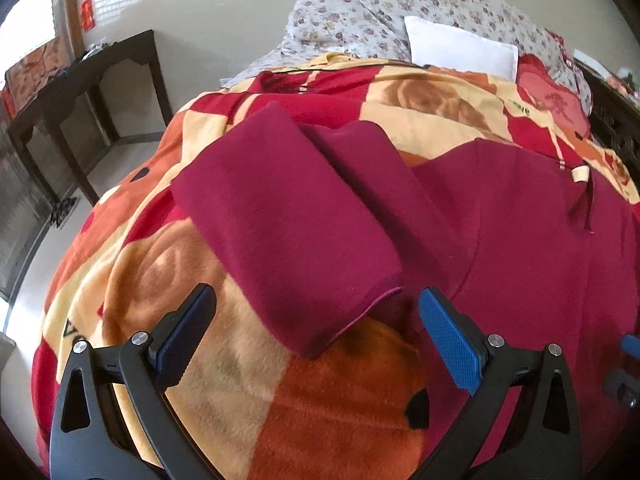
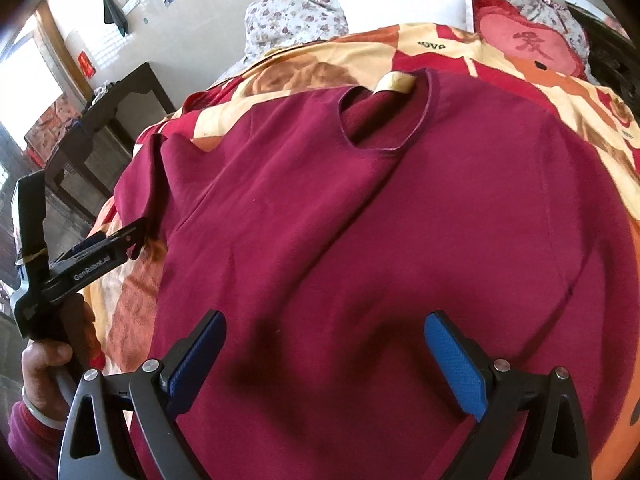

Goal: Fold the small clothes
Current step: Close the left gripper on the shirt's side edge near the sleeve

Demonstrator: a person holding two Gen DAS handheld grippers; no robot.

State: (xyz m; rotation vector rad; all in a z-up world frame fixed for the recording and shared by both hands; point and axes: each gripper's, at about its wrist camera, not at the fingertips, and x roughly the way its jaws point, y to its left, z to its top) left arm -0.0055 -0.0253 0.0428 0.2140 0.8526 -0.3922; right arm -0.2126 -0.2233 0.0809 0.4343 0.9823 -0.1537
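1. Shirt (image 2: 360,240) first: a maroon one, lying flat on the blanket (image 1: 280,400) that covers the bed, neck opening (image 2: 384,120) toward the pillow end (there's a cream tag at the collar).
2. Its sleeve (image 1: 288,232) is laid out toward the blanket's left edge, cuff end nearest the left gripper (image 1: 316,332).
3. Left gripper's fingers are spread wide, holding nothing, hovering just short of that cuff.
4. Right gripper (image 2: 324,364) is spread wide too, empty, over the lower part of the shirt's body.
5. White pillow (image 1: 460,48) and a floral quilt (image 1: 360,12) sit at the far end of the bed.
6. Dark wooden table (image 1: 92,92) stands off the bed's left side.
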